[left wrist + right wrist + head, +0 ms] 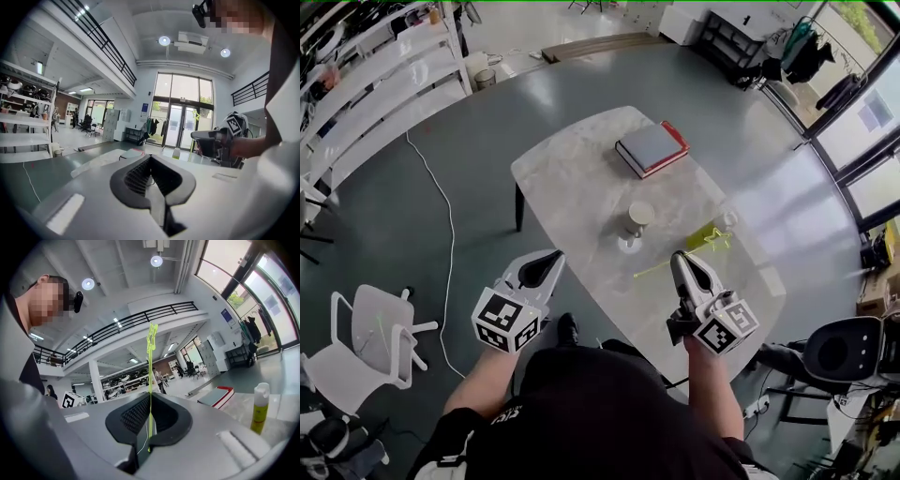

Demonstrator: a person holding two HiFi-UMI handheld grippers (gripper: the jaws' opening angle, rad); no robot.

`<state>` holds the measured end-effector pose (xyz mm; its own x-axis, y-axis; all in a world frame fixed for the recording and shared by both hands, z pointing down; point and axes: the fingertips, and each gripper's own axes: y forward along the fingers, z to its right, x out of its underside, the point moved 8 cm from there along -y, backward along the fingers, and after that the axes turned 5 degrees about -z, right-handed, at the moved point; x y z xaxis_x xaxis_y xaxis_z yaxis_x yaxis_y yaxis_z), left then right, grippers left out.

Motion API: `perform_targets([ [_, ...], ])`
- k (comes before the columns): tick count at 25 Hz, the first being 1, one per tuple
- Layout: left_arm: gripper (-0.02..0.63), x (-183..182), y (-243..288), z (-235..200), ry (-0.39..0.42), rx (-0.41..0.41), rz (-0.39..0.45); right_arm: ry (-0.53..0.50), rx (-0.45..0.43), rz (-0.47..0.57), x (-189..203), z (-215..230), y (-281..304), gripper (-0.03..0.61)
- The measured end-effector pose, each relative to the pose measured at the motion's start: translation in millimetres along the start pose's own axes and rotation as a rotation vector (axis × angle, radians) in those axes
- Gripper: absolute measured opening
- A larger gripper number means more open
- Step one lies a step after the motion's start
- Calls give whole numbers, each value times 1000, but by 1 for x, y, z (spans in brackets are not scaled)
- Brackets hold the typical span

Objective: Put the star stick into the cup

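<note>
Right gripper: its fingers are pressed together on the thin yellow-green star stick. They pinch the bare shaft, with a short stub below the pinch and the star end standing well above. In the head view the stick is in the air over the near edge of the pale marble tabletop, not yet in the small cream cup, which stands upright near the middle. Left gripper: fingers together with nothing between them, held off the tabletop edge. My read on handling is that the stick is very light, thin and probably a bit bendy. It could swivel in my pinch, so a hold on the shaft rather than the star looks right. The free end needs a steady aim, and the cup looks light enough to tip if knocked. A red-edged grey book lies farther back, and a yellow bottle with a white cap stands to the right.
</note>
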<state>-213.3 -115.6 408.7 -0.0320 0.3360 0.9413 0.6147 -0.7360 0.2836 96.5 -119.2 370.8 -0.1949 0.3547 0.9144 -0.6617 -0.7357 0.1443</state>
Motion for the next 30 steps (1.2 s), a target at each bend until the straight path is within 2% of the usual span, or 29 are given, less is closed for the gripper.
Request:
perform_targets([
  [7,2,-11,43,-7,-5,53,-2,19,22,-22,-3,21,23,20],
  [11,2,-13,65,-9,-14,52,0,30,26,-29,-1,41,31,20],
  [18,2,-4,104,-19,-21,1,-4,30,20,-50,-3,81,54,20],
  [30,2,12,176,-19,-8,51,-70,59,59,-81,20,154,99,20],
])
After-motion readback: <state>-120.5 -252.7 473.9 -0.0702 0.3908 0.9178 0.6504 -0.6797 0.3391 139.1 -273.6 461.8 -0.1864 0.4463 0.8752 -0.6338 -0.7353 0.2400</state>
